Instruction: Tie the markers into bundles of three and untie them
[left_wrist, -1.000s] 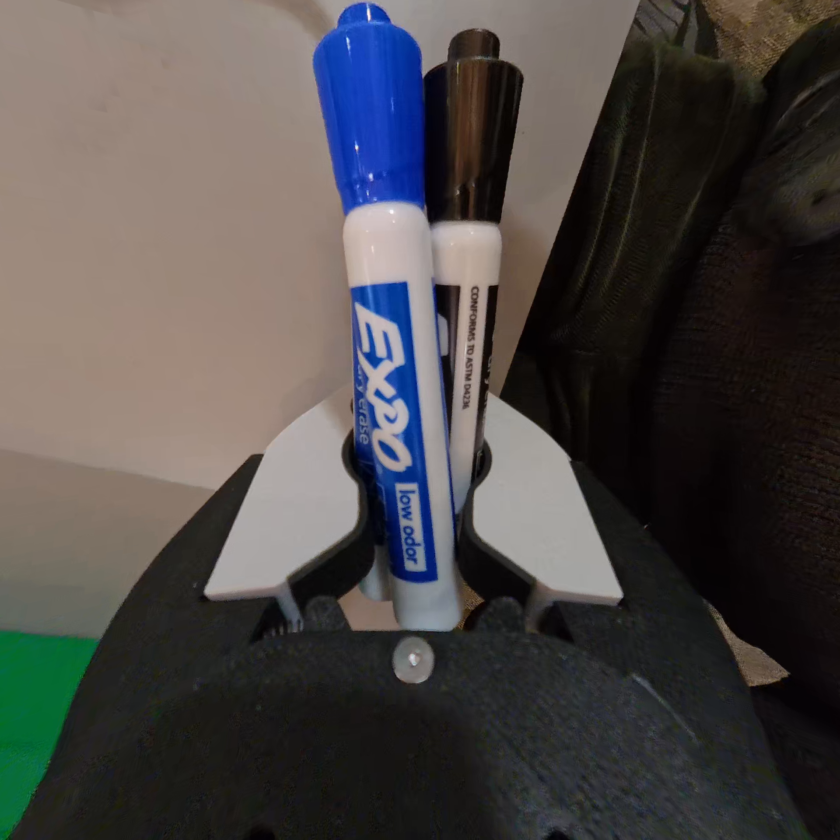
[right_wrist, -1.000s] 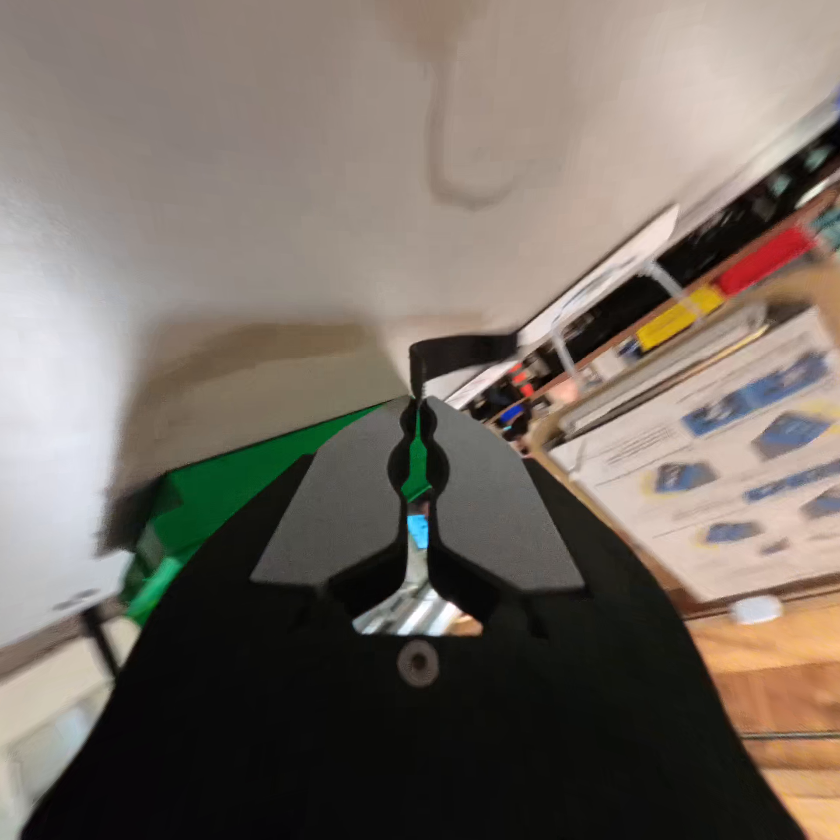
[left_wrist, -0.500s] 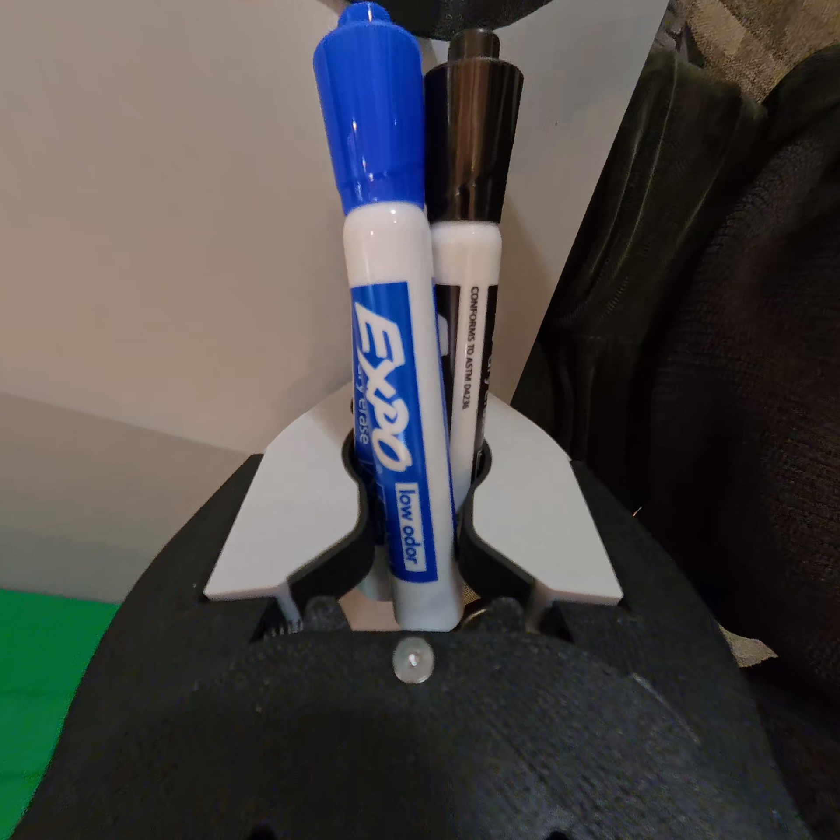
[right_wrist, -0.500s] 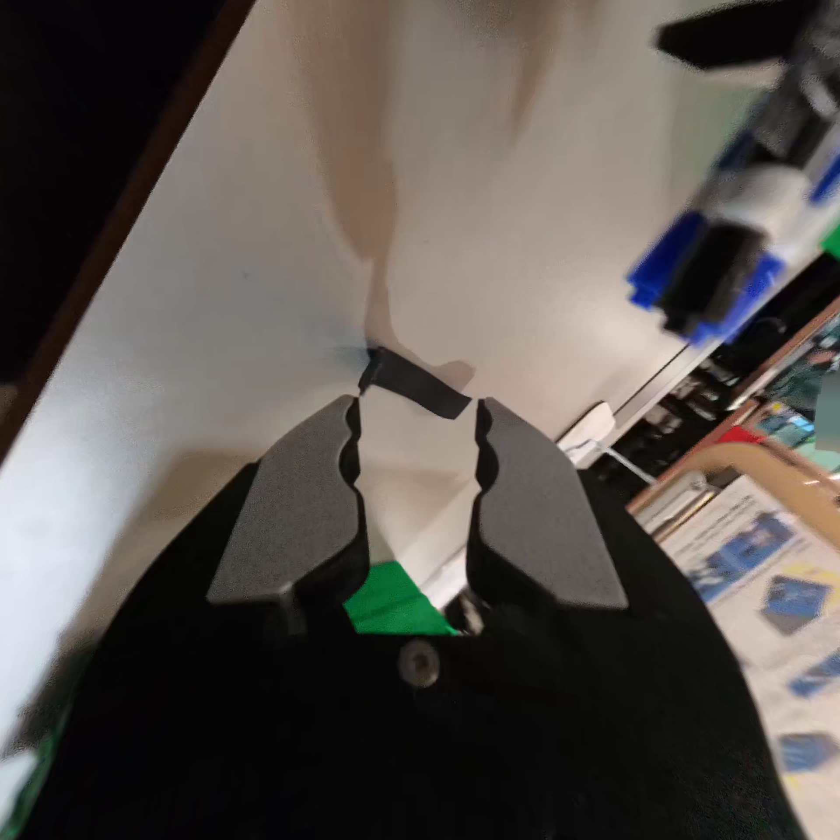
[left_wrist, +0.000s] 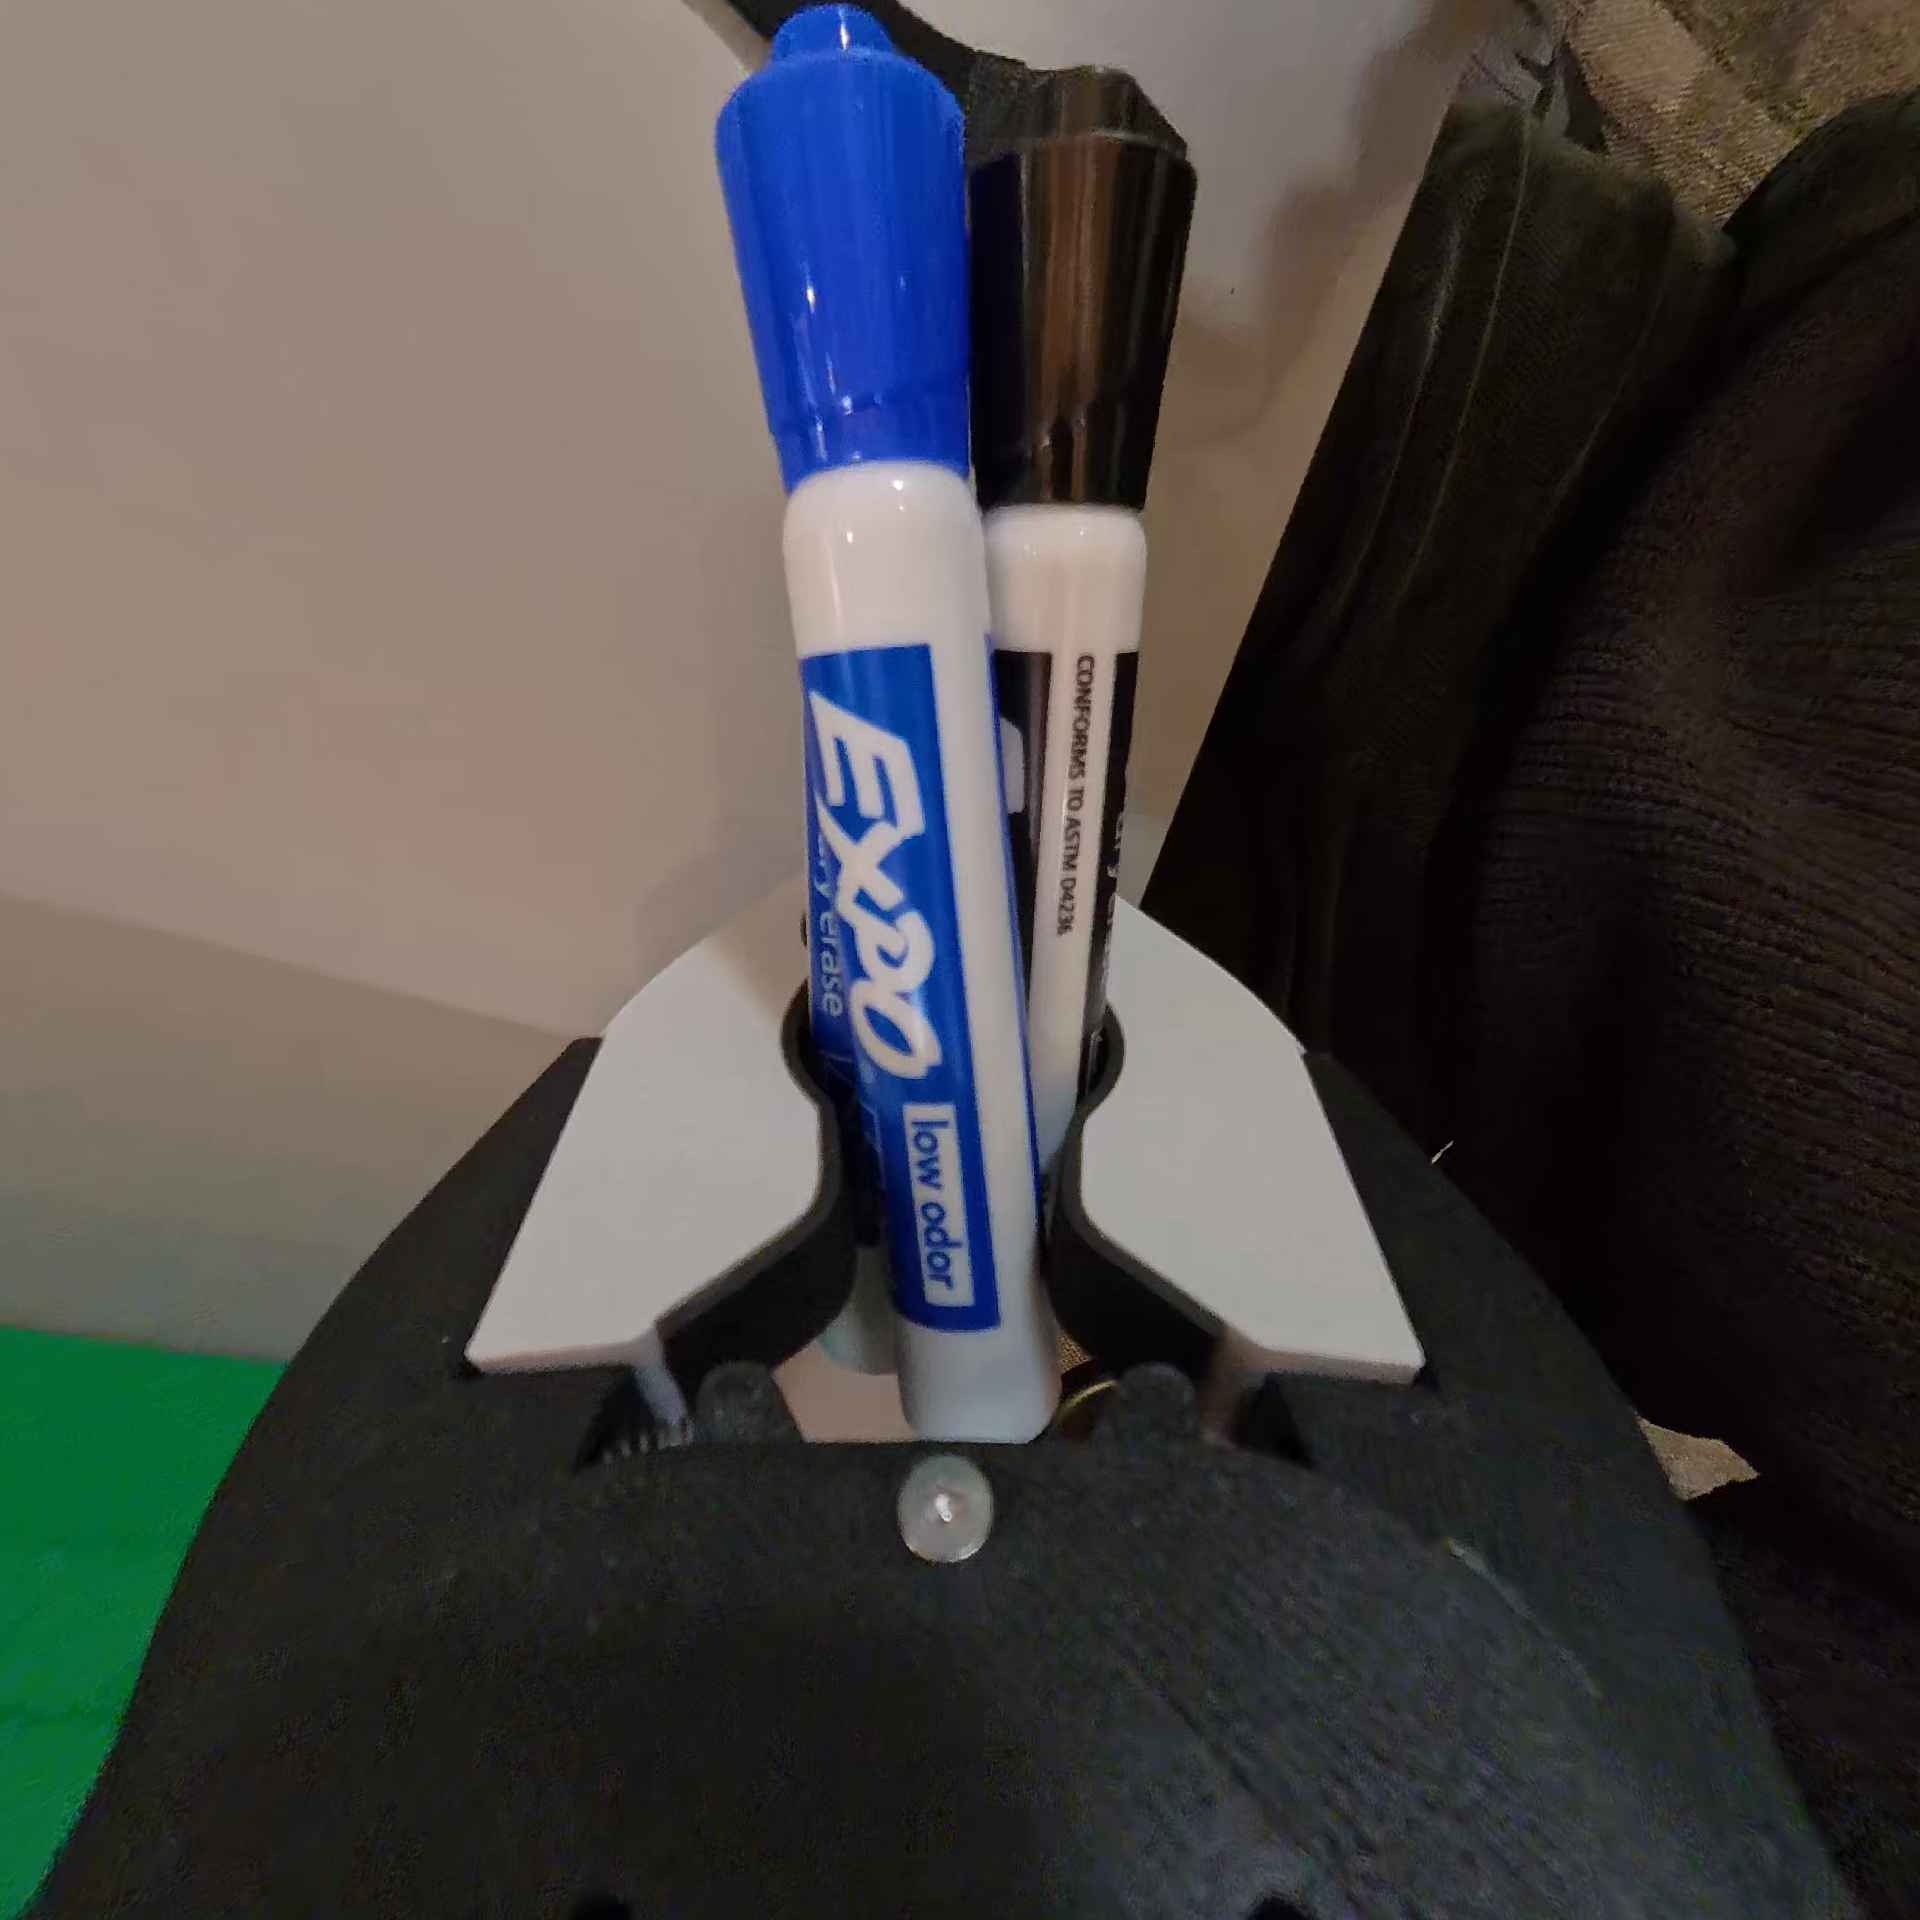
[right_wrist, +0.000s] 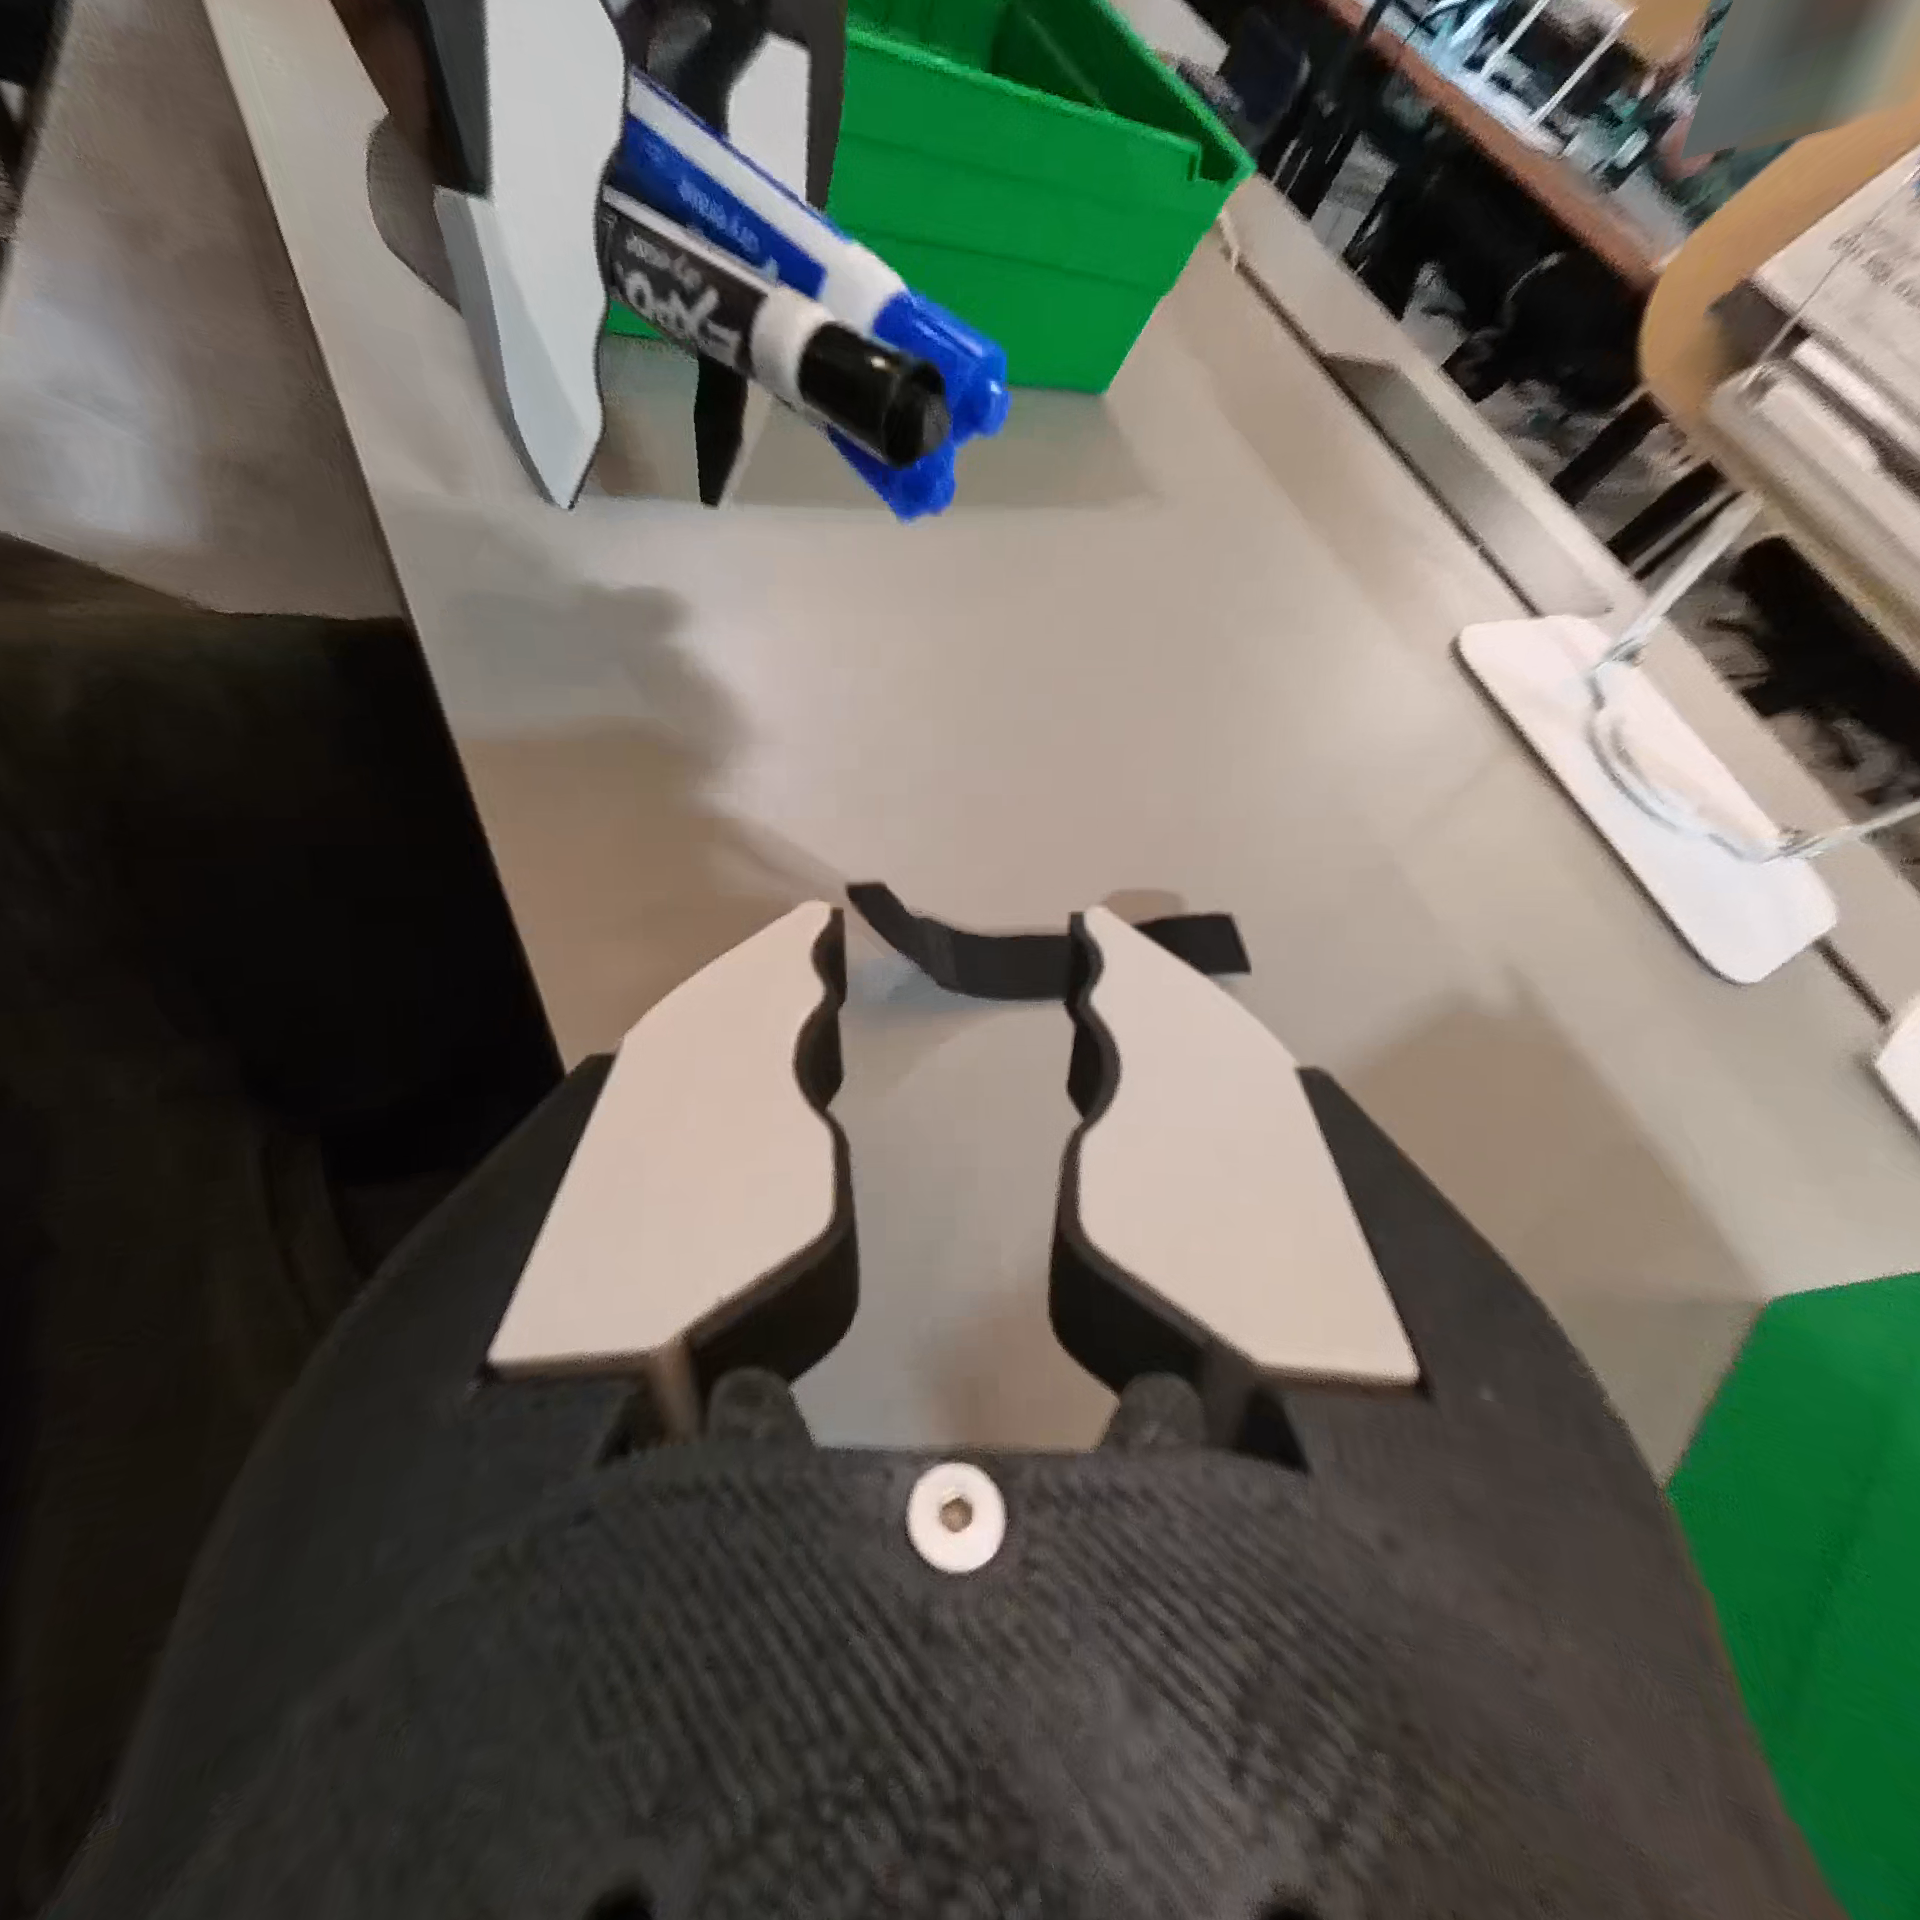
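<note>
Left hand-held gripper (left_wrist: 951, 1049) clenched on a bundle of markers (left_wrist: 925, 831), blue-capped beside black-capped, same grip as a second ago. Right hand-held gripper (right_wrist: 954, 940) was closed a second ago, now spread wide and empty, swung down over the grey surface (right_wrist: 1039, 675), black strap (right_wrist: 977, 940) lying between its tips. Green bin (right_wrist: 1018, 197) behind.

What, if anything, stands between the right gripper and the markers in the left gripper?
Nothing visible: only open table lies between the right gripper and the markers the left gripper holds.
</note>
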